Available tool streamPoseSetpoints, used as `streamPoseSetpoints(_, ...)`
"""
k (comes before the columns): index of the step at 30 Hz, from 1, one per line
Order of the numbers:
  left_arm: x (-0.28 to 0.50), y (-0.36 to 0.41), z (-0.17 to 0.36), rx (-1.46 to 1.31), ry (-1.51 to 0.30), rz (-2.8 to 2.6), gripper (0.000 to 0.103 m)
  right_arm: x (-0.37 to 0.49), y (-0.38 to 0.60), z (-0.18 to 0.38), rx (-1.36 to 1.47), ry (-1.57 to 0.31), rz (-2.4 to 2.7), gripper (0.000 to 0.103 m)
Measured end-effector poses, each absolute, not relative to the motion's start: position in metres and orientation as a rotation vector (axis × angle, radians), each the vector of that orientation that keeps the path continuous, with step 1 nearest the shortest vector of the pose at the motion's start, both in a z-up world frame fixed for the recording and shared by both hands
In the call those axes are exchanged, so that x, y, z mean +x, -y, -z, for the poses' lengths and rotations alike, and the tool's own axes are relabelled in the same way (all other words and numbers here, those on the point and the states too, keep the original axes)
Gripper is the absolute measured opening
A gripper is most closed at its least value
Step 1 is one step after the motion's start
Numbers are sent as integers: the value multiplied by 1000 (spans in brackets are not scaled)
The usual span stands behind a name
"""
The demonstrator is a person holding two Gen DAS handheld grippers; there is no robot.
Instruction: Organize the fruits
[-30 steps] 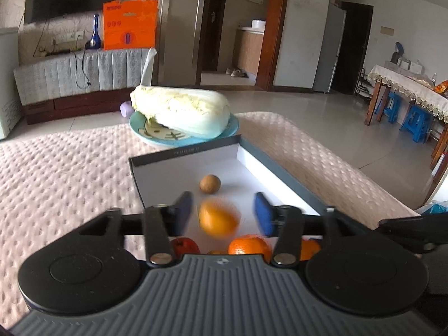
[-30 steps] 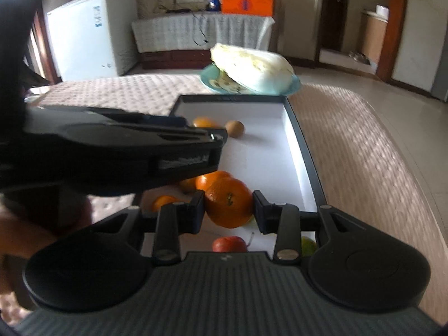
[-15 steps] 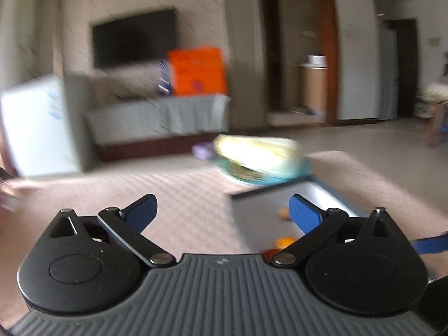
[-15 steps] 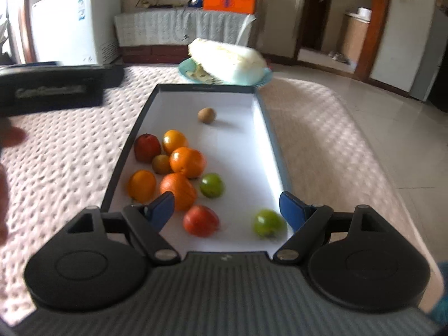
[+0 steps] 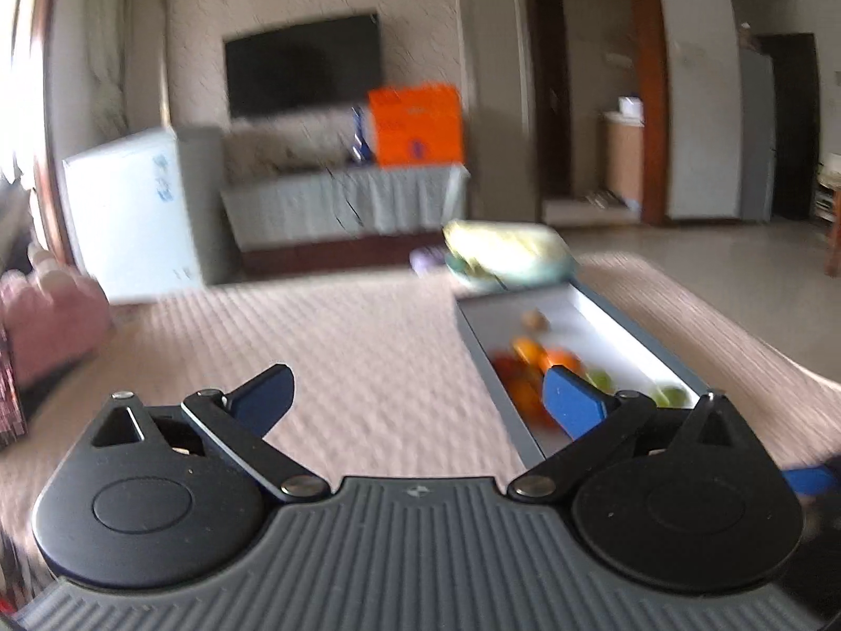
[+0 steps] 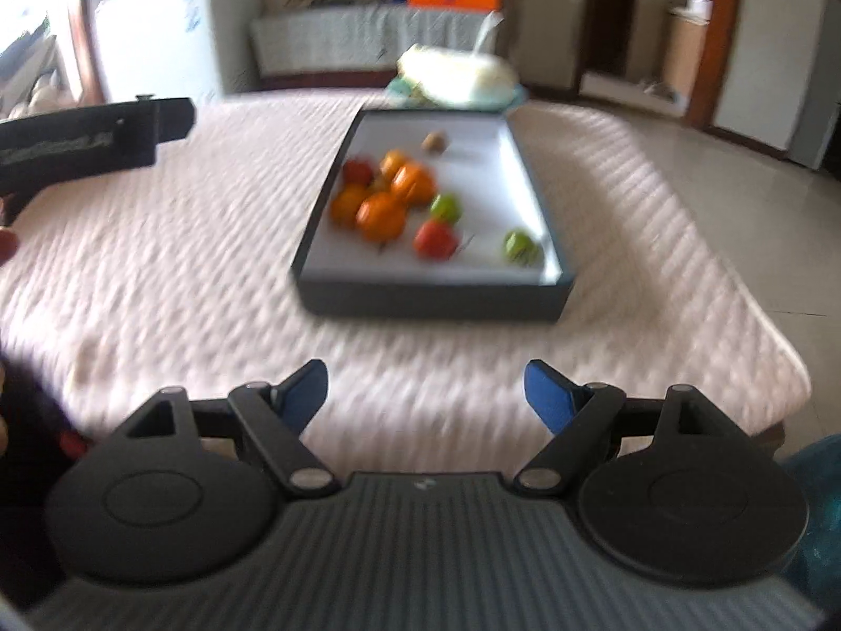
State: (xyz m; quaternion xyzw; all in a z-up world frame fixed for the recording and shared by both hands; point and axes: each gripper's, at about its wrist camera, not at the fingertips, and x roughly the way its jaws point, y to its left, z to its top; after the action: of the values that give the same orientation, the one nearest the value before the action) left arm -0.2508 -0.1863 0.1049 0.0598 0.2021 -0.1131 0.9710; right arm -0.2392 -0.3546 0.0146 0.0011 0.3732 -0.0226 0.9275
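A dark shallow box with a white floor lies on the quilted pink table cover. In it sit several oranges, a red fruit, two green fruits and a small brown fruit. My right gripper stands open and empty, well in front of the box's near wall. My left gripper is open and empty too, left of the box; its right finger overlaps the blurred oranges. The left gripper's body shows at the left edge of the right wrist view.
A cabbage on a blue plate lies just behind the box. The table's right edge drops to a tiled floor. A white chest freezer, a covered sideboard and an orange carton stand beyond. A person's hand shows at left.
Both grippers let go of their oranges into the box, opened wide and pulled back. The left one swung off to the left and tilted up; both views are now motion-blurred.
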Motion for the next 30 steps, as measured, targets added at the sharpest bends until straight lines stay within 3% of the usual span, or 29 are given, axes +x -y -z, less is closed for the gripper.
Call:
streamPoseSetpoints(6, -285, 192, -88, 163, -456, 258, 103, -233, 372, -9, 45, -794, 98, 83)
streamPoseSetpoints(30, -280, 210, -61, 181, -579, 313, 102, -234, 376, -2, 56, -809, 122, 83)
